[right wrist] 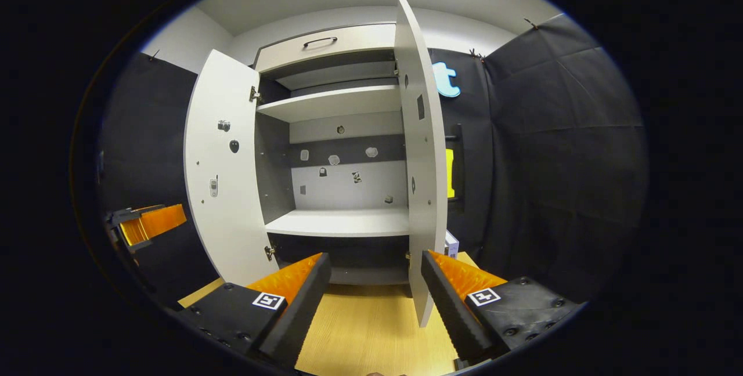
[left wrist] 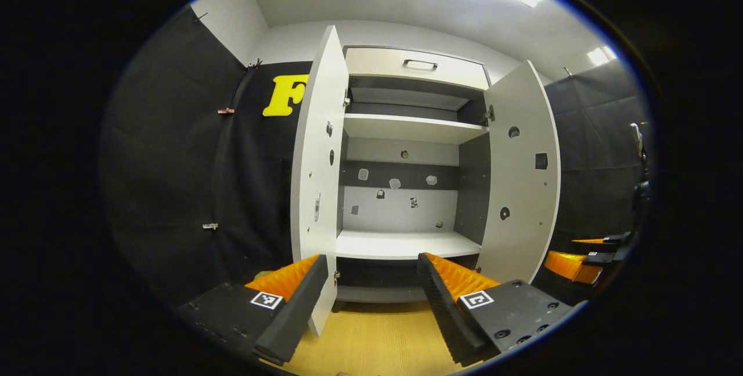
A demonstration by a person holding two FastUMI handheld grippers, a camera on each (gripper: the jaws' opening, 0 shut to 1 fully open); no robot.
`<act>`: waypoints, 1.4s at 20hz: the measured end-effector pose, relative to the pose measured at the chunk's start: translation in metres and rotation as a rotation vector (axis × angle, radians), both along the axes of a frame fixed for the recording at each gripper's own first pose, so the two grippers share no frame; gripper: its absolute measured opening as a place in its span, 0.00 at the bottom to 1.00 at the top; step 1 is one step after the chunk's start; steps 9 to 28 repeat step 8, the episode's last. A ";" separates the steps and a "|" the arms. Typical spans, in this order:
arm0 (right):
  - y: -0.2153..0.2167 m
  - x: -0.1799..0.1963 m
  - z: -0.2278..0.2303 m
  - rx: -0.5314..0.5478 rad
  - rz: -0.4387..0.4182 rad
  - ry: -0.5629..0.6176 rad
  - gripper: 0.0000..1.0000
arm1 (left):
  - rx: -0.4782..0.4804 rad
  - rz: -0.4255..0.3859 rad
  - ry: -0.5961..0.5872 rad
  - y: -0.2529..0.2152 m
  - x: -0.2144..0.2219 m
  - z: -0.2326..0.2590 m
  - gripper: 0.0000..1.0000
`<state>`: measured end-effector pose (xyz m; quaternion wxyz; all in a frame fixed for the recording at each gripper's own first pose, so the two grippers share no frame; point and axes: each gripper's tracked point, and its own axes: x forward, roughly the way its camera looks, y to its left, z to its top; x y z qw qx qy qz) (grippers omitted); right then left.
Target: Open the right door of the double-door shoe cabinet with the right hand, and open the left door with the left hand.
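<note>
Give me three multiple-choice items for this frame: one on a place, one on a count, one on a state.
1. Where is the handle?
A. on the drawer front above the shelves
B. on the floor
C. on the lower shelf

2. How many cabinet doors stand open?
A. none
B. one
C. two

3. The left tool is:
A. shut on a door
B. open, holding nothing
C. shut on the handle

Key: 1 A, it sits on the top panel. 2 C, the left door and right door both swing outward. 3 B, its fingers are spread with floor between them.
</note>
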<state>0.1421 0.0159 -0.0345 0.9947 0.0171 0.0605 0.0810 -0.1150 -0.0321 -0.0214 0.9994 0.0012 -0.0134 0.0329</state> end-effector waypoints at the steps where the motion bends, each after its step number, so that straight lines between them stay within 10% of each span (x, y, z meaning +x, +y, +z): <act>1: 0.001 0.001 -0.002 0.003 -0.001 0.006 0.98 | 0.004 0.005 0.004 0.002 -0.001 -0.001 0.95; 28: 0.005 0.003 -0.011 0.003 -0.008 0.035 0.99 | 0.020 0.014 -0.007 0.009 -0.001 -0.001 0.95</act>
